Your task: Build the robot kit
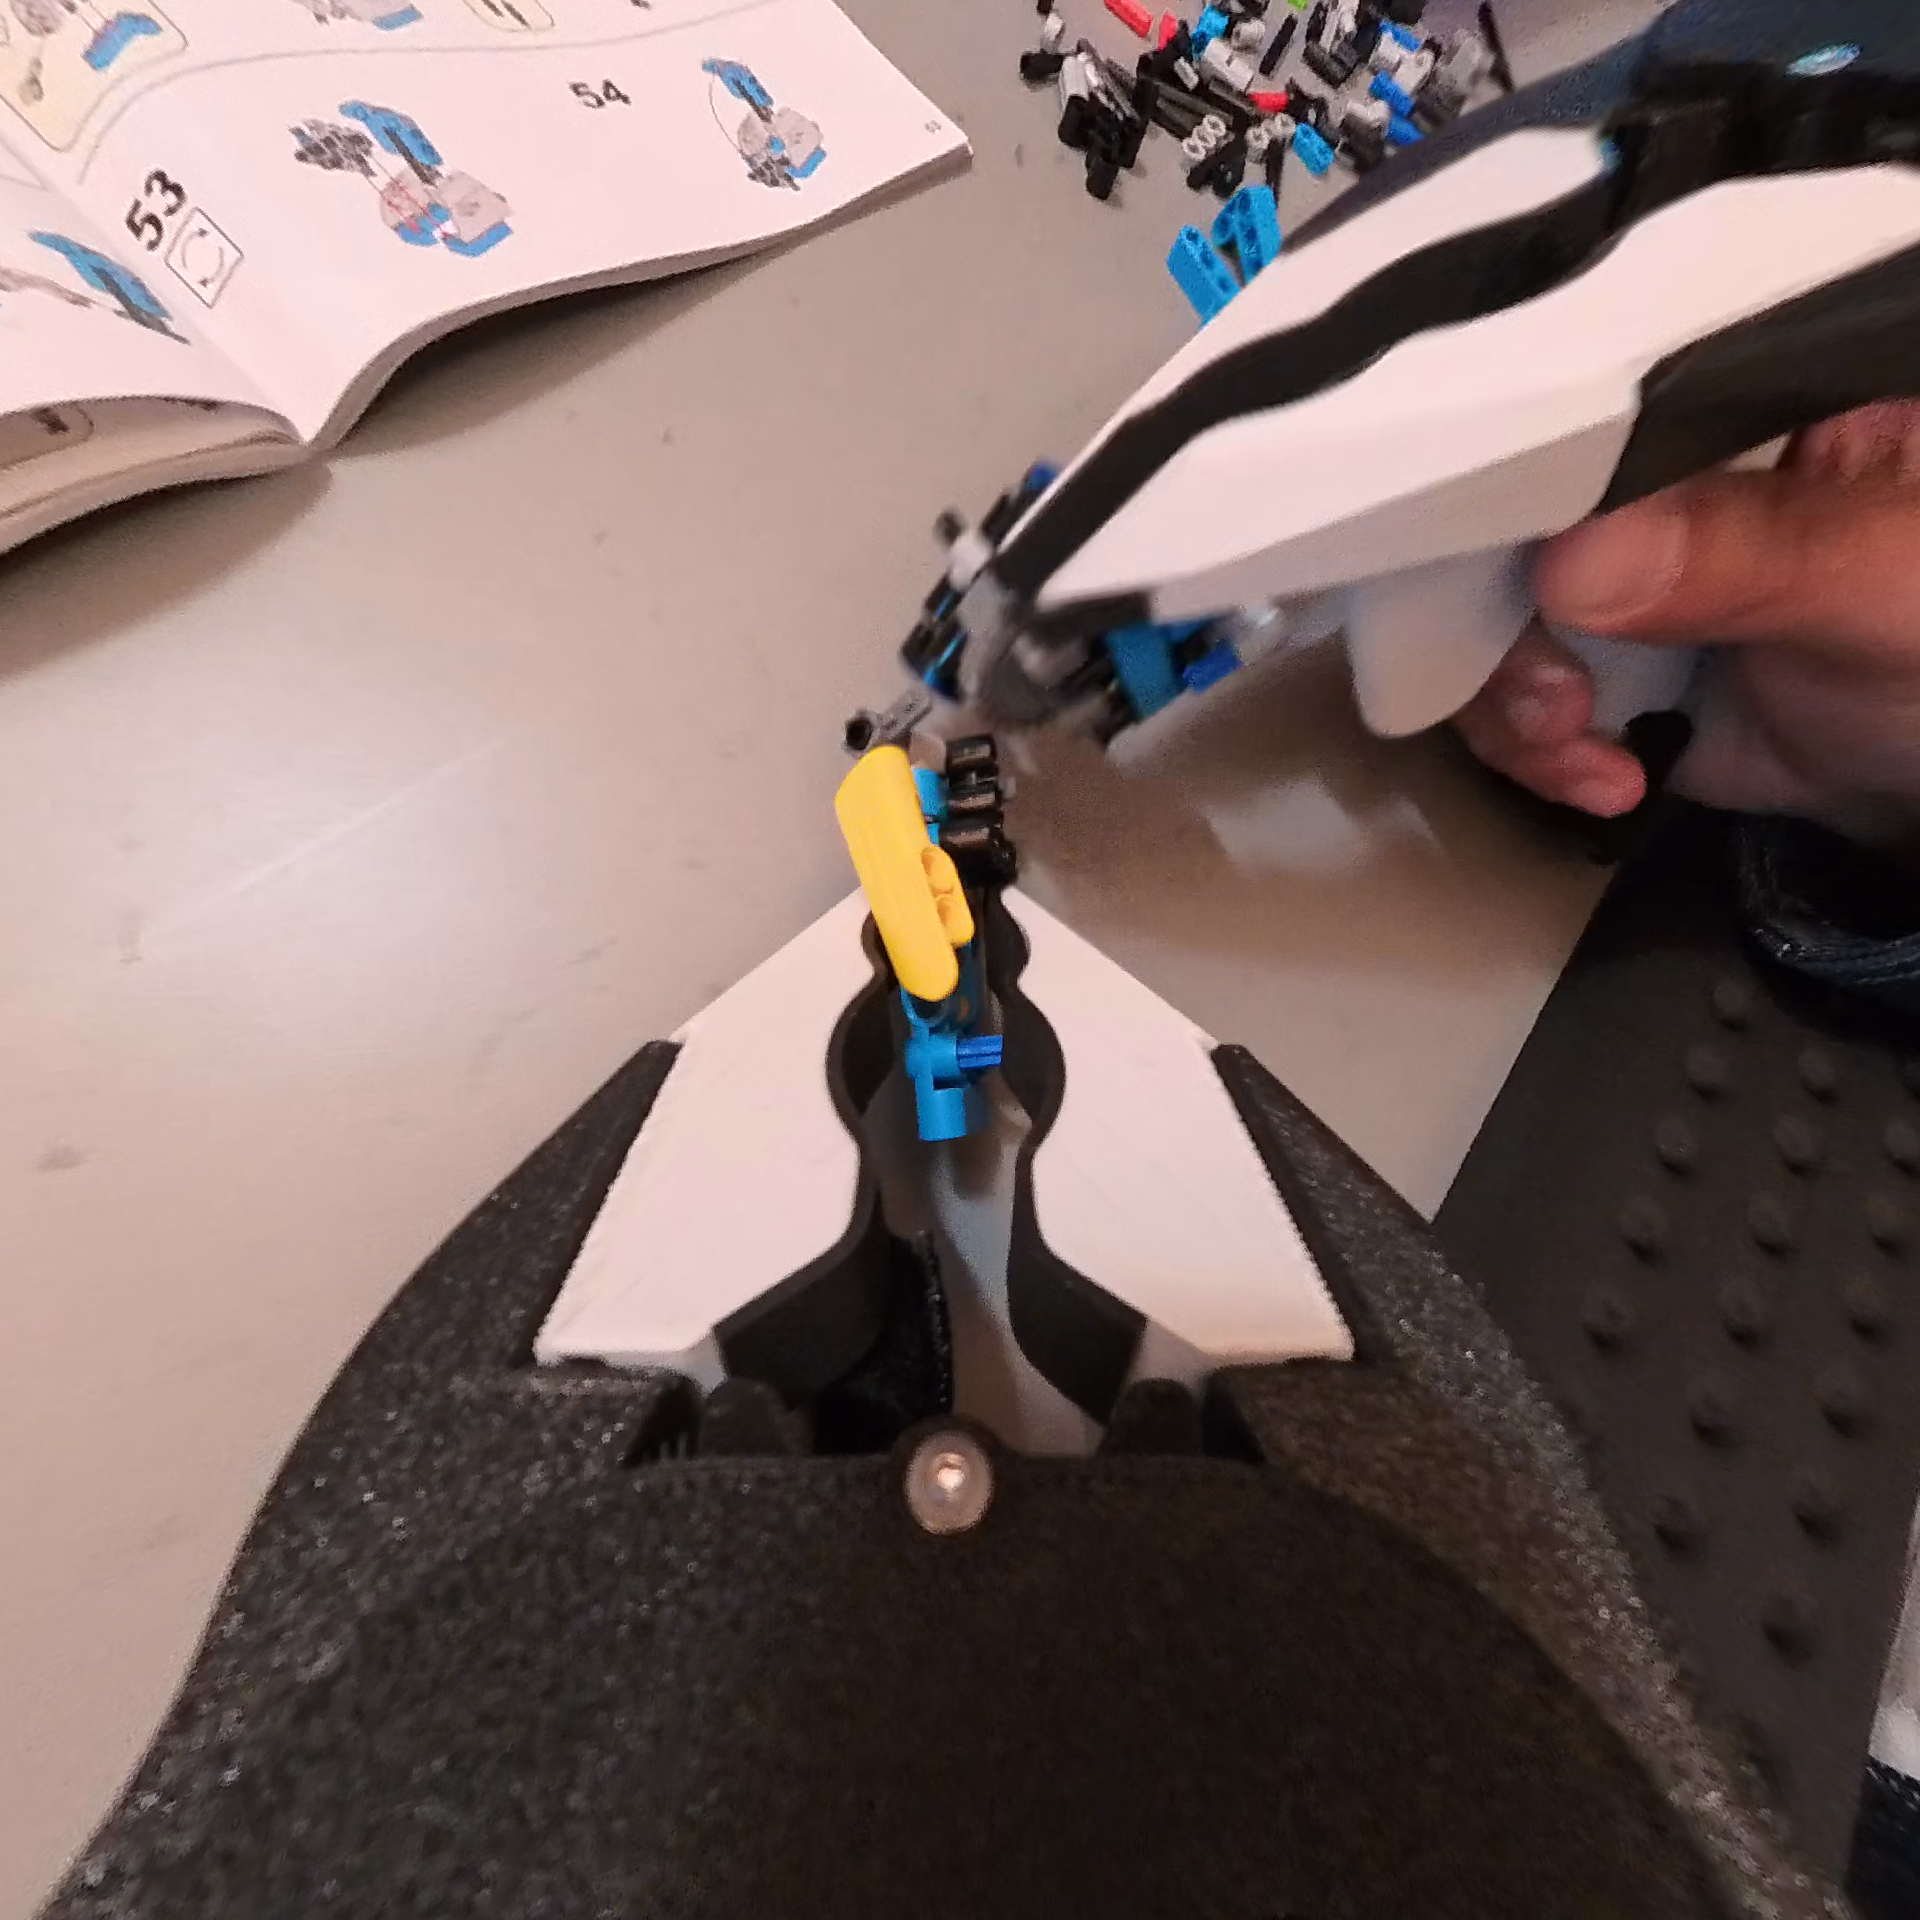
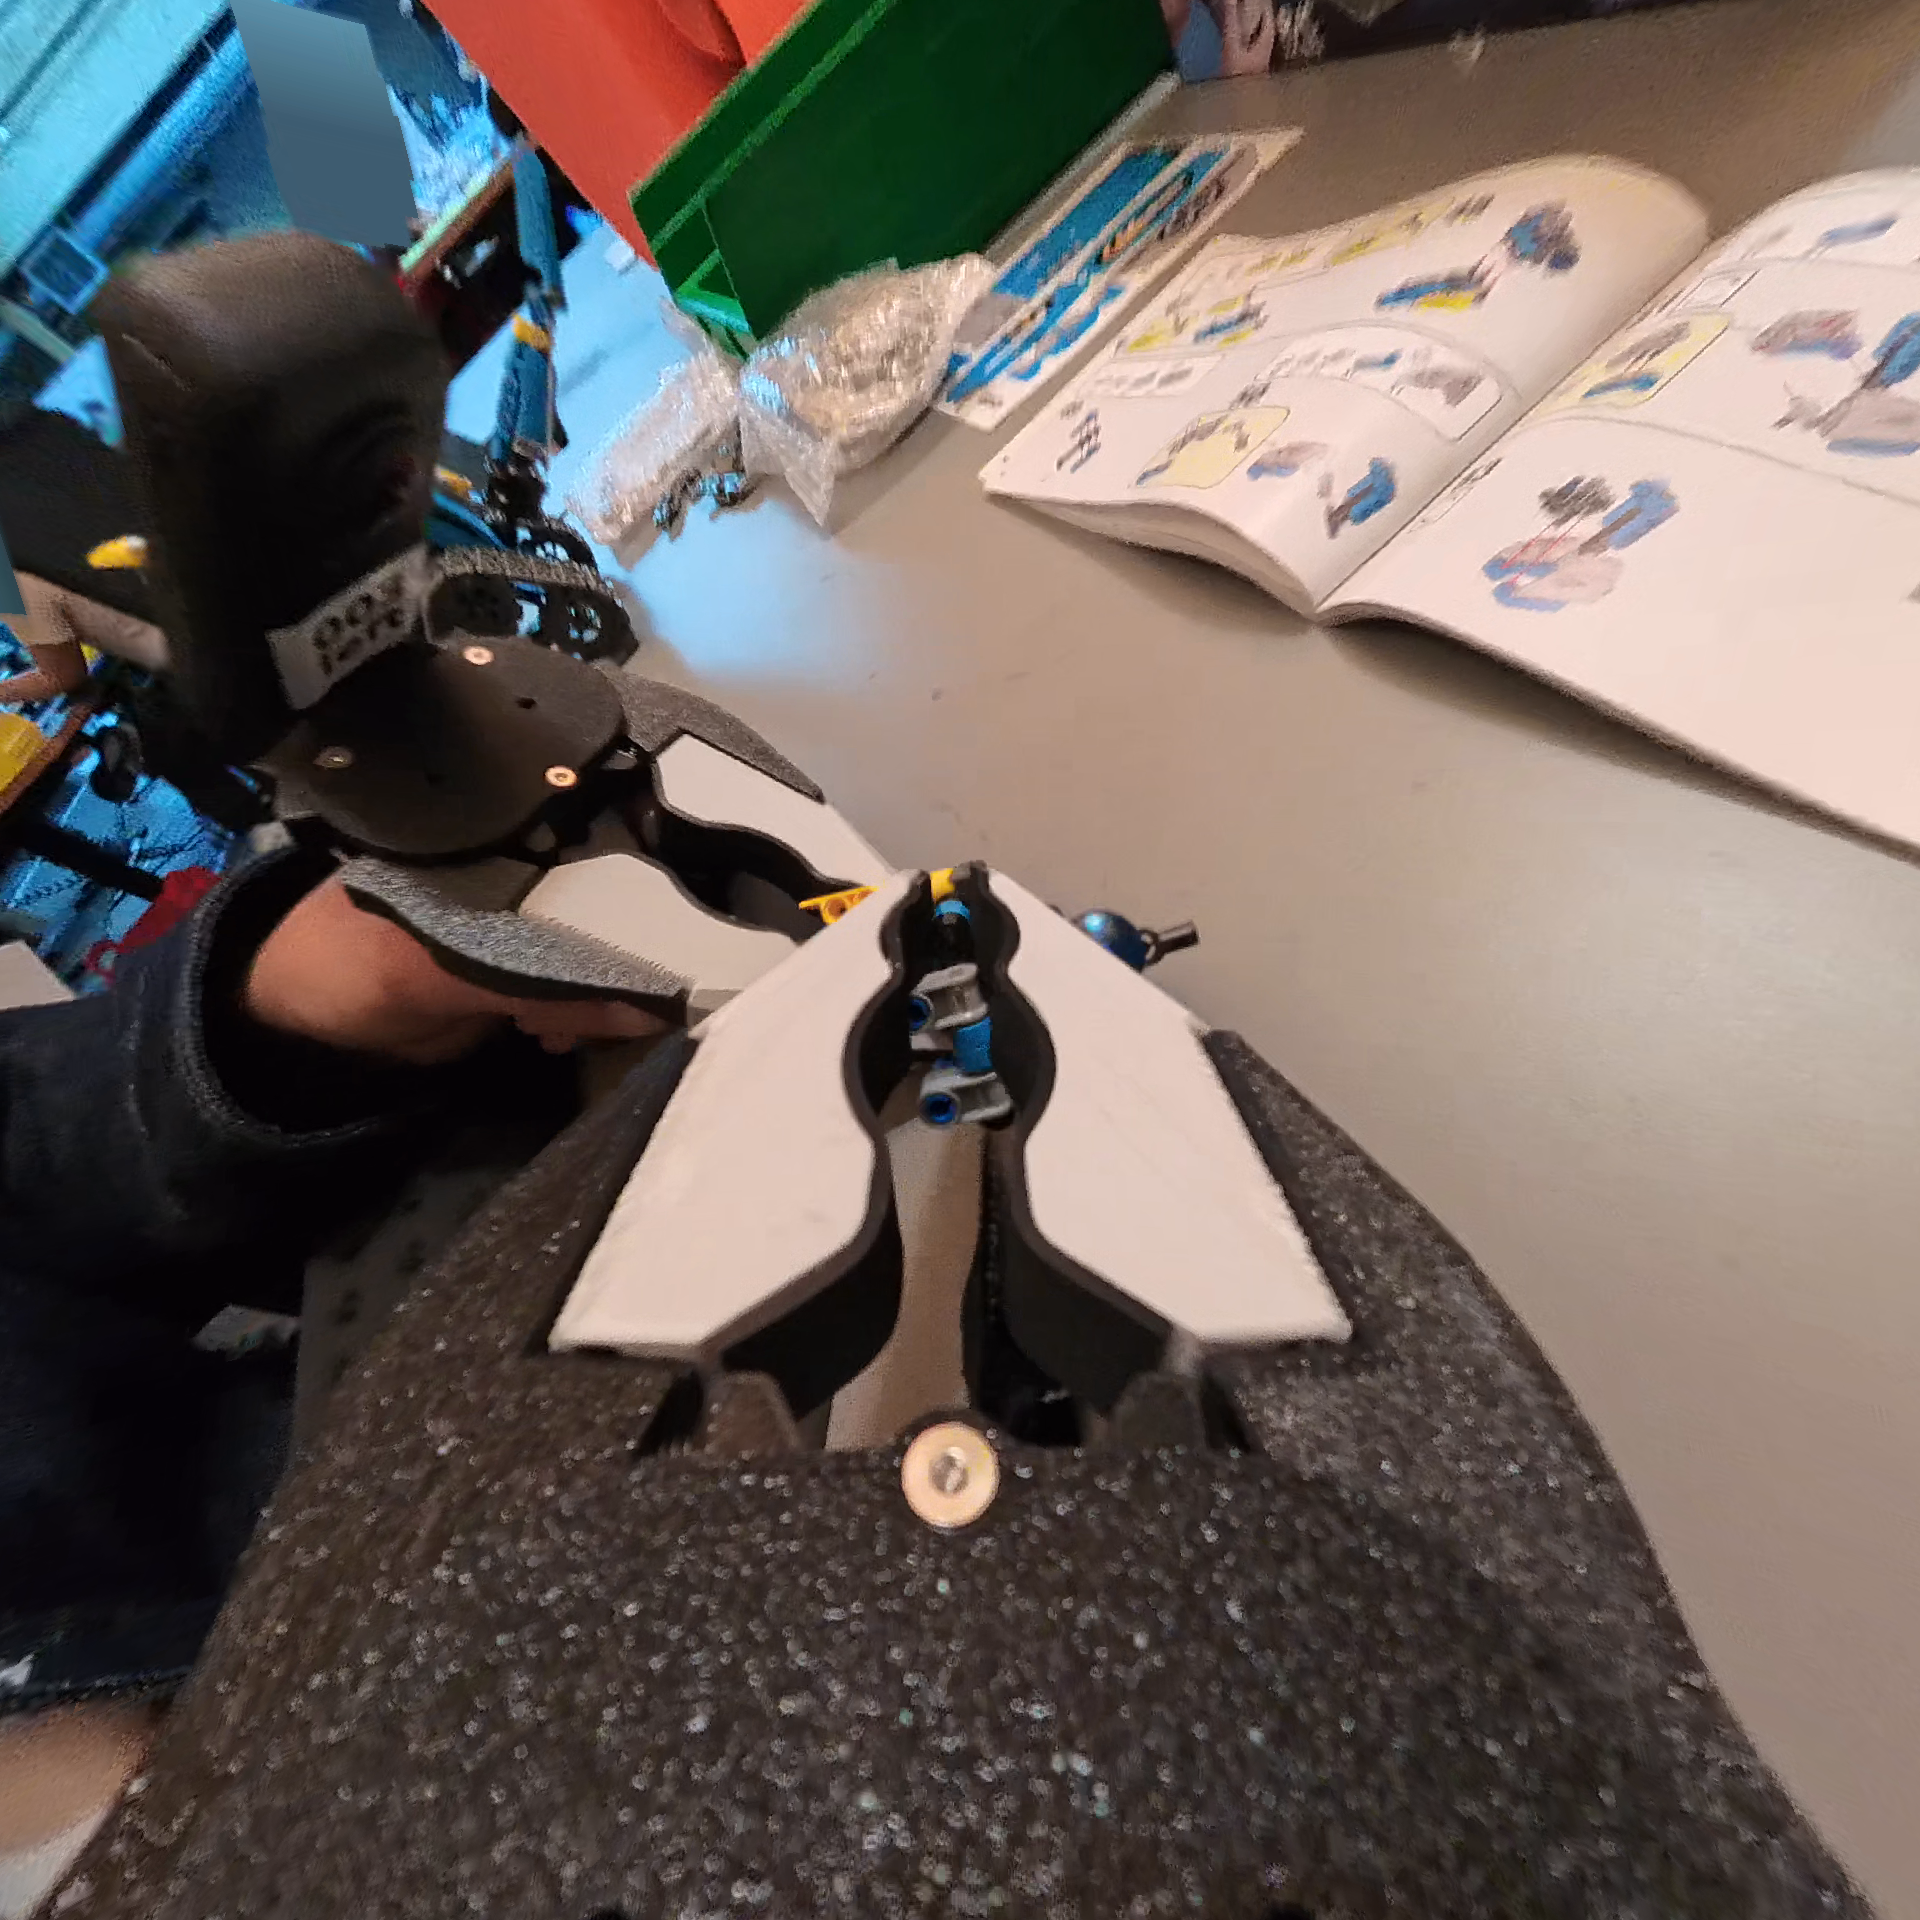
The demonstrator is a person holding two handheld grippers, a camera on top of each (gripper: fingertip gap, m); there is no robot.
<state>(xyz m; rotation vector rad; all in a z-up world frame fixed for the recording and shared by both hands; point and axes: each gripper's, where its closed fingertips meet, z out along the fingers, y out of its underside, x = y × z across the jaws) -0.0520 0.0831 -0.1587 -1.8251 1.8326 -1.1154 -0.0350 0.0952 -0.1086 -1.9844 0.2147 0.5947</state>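
My left gripper (image 1: 940,914) is shut on a small brick assembly (image 1: 940,883) made of a yellow panel, blue connectors and black pieces, held above the grey table (image 1: 468,831). My right gripper (image 2: 961,883) is shut on another blue, grey and black brick assembly (image 2: 956,1039). In the left wrist view the right gripper (image 1: 997,613) comes in from the upper right, held by a hand (image 1: 1714,623), and its assembly (image 1: 1070,655) sits just above and right of the left one, blurred. In the right wrist view the left gripper (image 2: 831,894) meets mine tip to tip from the left.
An open instruction booklet (image 1: 416,208) lies at the far left of the table; it also shows in the right wrist view (image 2: 1507,468). A pile of loose bricks (image 1: 1247,94) lies at the back. A black studded mat (image 1: 1714,1247) lies at right. Plastic bags (image 2: 831,384) and a green box (image 2: 904,135) stand beyond. My hands' fingertips stand some 5 cm from each other.
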